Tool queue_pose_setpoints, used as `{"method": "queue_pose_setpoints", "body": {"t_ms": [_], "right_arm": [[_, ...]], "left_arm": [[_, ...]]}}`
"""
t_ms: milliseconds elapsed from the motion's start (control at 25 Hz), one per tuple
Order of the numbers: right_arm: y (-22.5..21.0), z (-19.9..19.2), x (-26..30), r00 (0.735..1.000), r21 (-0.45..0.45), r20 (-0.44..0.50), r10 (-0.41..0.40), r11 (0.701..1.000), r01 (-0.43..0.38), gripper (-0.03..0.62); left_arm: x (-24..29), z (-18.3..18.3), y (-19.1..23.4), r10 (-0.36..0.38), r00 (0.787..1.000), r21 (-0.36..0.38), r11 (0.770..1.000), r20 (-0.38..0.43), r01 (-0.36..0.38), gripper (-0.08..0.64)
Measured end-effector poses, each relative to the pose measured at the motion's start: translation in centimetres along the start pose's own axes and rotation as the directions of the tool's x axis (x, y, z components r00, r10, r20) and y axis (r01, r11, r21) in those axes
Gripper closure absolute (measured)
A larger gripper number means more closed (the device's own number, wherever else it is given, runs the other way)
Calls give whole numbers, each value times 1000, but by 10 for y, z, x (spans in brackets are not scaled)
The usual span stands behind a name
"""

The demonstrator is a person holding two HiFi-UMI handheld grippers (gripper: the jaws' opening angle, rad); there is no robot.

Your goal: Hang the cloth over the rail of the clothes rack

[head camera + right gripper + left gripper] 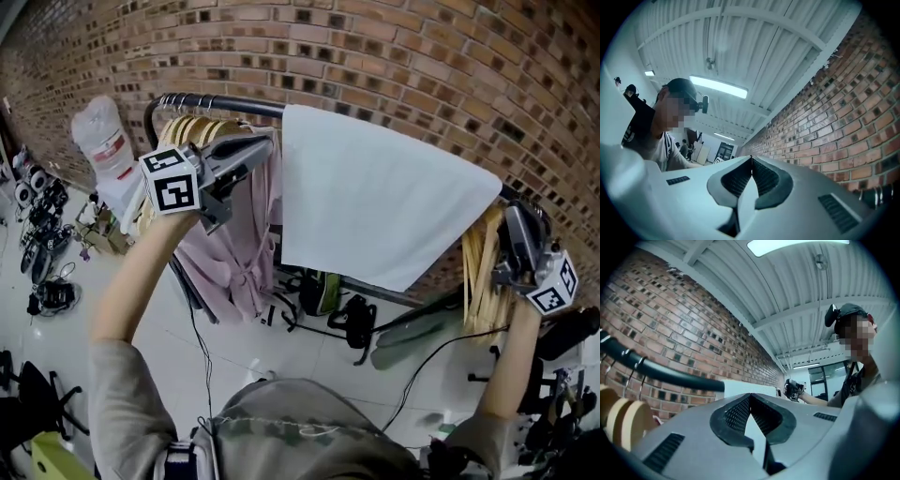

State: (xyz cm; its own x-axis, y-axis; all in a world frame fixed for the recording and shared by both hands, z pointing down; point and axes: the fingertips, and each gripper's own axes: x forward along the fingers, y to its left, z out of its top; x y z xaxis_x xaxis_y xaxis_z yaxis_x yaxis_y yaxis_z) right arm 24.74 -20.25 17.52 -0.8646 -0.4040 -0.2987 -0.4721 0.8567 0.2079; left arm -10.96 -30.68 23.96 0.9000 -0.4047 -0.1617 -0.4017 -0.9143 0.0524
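"White cloth first: where is it?" my supervisor asks.

"I see the white cloth (375, 202) draped over the rail (211, 100) of the clothes rack," I answer. "It hangs between the wooden hangers (192, 131) at the left and another bunch at the right, just beside a pink garment (239, 244)."

"Are you gripping it?"

"No. My left hand-held gripper (255, 150) is closed on nothing, near the cloth's upper left corner. My right hand-held gripper (514, 214) is also closed and empty, near the right corner."

"What's left?"

"Little, I judge. The hanging looks done. The lower edge slants, so perhaps straighten it."
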Motion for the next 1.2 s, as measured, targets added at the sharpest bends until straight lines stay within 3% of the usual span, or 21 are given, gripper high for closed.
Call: {"method": "queue_pose_setpoints", "body": {"t_ms": [120, 280, 600, 680, 840, 1080, 1200], "right_arm": [[7, -21, -14, 998, 80, -64, -28, 996, 33, 581], [26, -54, -36, 994, 202, -70, -83, 975, 96, 581], [32, -100, -36, 979, 268, -123, -160, 945, 188, 580], [36, -102, -39, 978, 267, -122, -168, 944, 195, 580], [43, -111, -39, 974, 254, -151, -166, 946, 201, 580], [48, -119, -32, 971, 251, -182, -153, 948, 196, 580], [47, -113, -30, 975, 322, -134, -176, 923, 210, 580]], "left_arm": [[-4, -31, -5, -7, 999, -17, 1000, -50, 6, 552], [-9, -63, -21, -26, 996, -16, 1000, -87, 25, 552], [-7, -87, 8, 49, 995, -72, 996, -87, -56, 540], [-7, -97, 20, 68, 992, -77, 994, -108, -77, 413], [1, -117, 37, 75, 981, -91, 992, -181, -93, 344], [18, -126, 56, 92, 971, -73, 991, -220, -110, 341], [24, -123, 62, 105, 971, -69, 990, -213, -122, 342]]}}
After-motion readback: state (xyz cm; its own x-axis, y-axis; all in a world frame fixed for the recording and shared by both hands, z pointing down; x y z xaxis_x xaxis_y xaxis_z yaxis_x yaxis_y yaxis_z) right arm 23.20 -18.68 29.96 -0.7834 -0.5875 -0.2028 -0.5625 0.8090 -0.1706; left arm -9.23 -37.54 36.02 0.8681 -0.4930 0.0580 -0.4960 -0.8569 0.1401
